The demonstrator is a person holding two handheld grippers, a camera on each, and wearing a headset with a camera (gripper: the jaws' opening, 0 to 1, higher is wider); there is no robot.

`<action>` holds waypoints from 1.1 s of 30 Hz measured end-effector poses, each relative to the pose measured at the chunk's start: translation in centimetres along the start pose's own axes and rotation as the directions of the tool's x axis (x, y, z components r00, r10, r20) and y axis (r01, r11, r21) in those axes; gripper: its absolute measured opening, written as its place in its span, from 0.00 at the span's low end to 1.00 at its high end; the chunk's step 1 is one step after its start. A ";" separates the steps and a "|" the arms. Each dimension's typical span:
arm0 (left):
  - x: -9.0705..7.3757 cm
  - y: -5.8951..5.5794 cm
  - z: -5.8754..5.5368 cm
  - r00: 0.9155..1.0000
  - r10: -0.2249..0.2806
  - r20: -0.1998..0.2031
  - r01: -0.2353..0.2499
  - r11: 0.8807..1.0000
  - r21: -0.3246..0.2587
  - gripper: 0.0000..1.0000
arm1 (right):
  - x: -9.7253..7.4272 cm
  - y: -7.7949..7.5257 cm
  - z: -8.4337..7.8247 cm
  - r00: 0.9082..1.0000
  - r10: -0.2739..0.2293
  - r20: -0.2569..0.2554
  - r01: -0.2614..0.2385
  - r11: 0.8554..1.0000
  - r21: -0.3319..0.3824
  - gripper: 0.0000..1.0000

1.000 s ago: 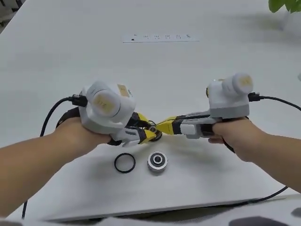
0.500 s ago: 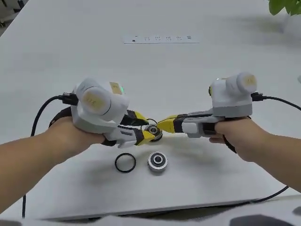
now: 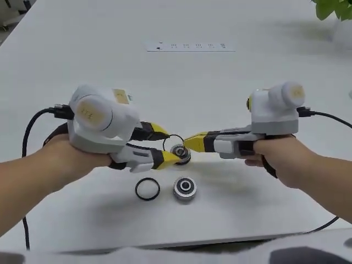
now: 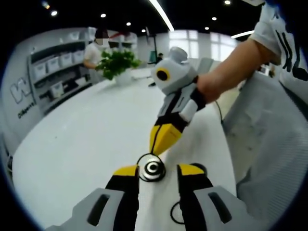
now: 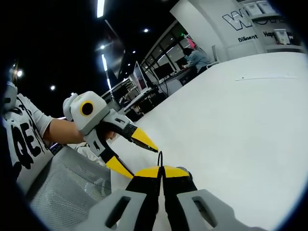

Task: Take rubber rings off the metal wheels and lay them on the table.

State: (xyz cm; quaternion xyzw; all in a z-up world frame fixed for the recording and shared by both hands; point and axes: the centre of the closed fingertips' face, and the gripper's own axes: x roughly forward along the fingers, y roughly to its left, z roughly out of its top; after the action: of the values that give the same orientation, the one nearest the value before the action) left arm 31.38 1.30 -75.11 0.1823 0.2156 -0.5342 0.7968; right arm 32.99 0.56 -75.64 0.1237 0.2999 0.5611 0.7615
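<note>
A small metal wheel (image 3: pixel 180 153) hangs above the table between the two grippers. My right gripper (image 3: pixel 190 144) comes in from the right, shut on a thin black rubber ring (image 3: pixel 172 137) that loops up off the wheel. In the right gripper view the ring (image 5: pixel 160 158) rises from the shut jaws. My left gripper (image 3: pixel 169 145) is open, its jaws standing above and below the wheel; the wheel (image 4: pixel 153 168) sits against one yellow jaw. A second wheel (image 3: pixel 184 187) and a loose rubber ring (image 3: pixel 147 189) lie on the white table (image 3: pixel 231 99) below.
A white power strip (image 3: pixel 190 47) lies at the far side of the table. Green plant leaves (image 3: pixel 333 7) show at the top right corner. Black cables (image 3: pixel 324 116) trail from both grippers. The table's near edge runs just below the loose ring and wheel.
My left gripper's jaws have spread wider apart and the left hand has drawn a little to the left. The ring now stands out as a loop above the wheel.
</note>
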 end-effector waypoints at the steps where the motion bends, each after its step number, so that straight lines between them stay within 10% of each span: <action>1: -0.1 -0.1 0.0 1.000 0.000 0.002 0.000 1.000 -0.001 0.33 | 0.0 0.1 0.0 1.000 0.003 0.000 -0.003 1.000 -0.001 0.00; 33: -5.1 -1.5 0.2 0.998 0.017 0.059 -0.015 1.000 -0.027 0.57 | 0.6 3.6 0.7 0.997 0.075 -0.009 -0.075 0.997 -0.027 0.00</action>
State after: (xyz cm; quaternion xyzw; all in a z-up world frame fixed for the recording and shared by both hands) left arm 28.32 4.63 -72.28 0.1576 0.1977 -0.5300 0.8095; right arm 30.71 2.47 -73.39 0.1221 0.2903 0.5938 0.7404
